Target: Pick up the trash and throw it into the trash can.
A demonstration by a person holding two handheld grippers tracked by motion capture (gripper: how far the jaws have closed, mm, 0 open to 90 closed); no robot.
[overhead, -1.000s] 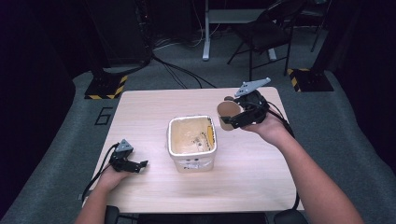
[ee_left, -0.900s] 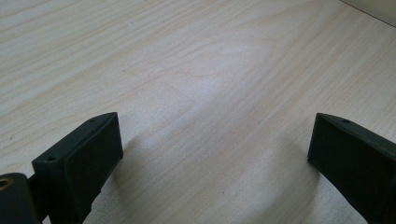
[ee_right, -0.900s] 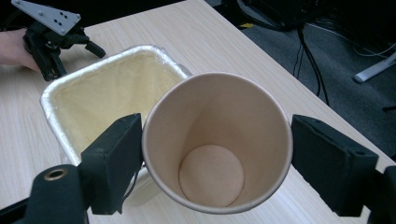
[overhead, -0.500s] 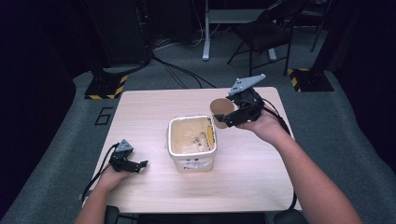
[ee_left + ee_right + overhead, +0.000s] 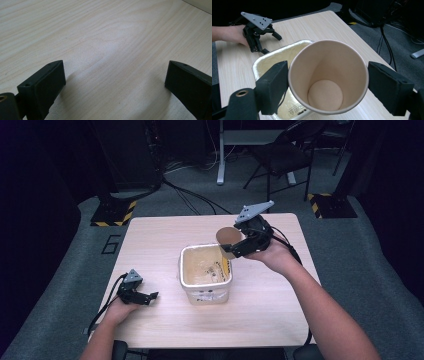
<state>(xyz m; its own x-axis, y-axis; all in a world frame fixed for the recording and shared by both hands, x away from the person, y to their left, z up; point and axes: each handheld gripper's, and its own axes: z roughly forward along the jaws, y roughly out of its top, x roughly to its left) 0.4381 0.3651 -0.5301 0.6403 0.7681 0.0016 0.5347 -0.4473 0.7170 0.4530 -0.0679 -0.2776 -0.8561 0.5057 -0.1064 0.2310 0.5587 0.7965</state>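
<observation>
Right gripper (image 5: pixel 328 82) gripping round tan paper cup (image 5: pixel 328 77) by its walls, hovering over square cream tub (image 5: pixel 205 272) | left gripper (image 5: pixel 117 82) resting wide open, holding nothing, on pale wood-grain table (image 5: pixel 105 37)

Paper cup (image 5: pixel 328 80): matt tan paper, smooth inside, thin rolled rim. Tub (image 5: pixel 205 274): cream plastic w/ slight sheen, printed label on its side, smeared inner walls. Table (image 5: pixel 105 37): pale wood-grain top, smooth, satin finish w/ soft glare. Right gripper (image 5: pixel 328 86) & left gripper (image 5: pixel 145 296): matt black plastic, pads look slightly rough; grey matt plate on top of each. Floor (image 5: pixel 350 245): grey carpet, rough texture.
</observation>
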